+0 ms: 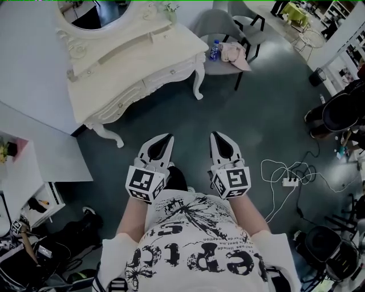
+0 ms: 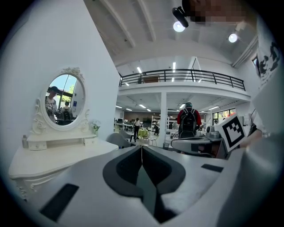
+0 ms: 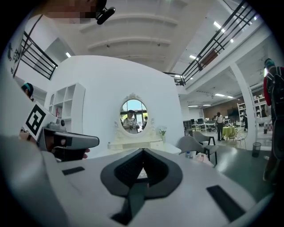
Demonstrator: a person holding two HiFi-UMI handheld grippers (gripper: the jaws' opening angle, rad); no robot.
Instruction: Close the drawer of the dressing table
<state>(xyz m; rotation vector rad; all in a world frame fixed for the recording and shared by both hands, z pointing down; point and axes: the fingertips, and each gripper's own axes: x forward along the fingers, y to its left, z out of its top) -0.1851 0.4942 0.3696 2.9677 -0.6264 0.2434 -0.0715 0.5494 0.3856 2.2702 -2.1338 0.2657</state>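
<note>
Fig.: operator standing, seen from above, w/ both tools held level in front of the torso and pointing toward the dressing table (image 1: 142,63). Left gripper (image 1: 168,137): jaws clenched tip to tip, nothing between them. Right gripper (image 1: 214,136): likewise clenched and empty; the two tools lie side by side, apart, neither touching any furniture. The table, cream w/ carved legs and an oval mirror (image 1: 94,11), stands against the white wall at upper left, well apart from both tools, w/ bare dark floor (image 1: 171,114) between. Drawer (image 1: 165,76): set in the table's front apron; its front w/ small knob appears about flush w/ the apron, though the head view is too small to be sure. Right of the table: grey chair (image 1: 219,23) and a low seat bearing a water bottle (image 1: 214,49) and a pink cloth (image 1: 234,53). Lower right on the floor: power strip (image 1: 290,181) w/ looped white cable.
</note>
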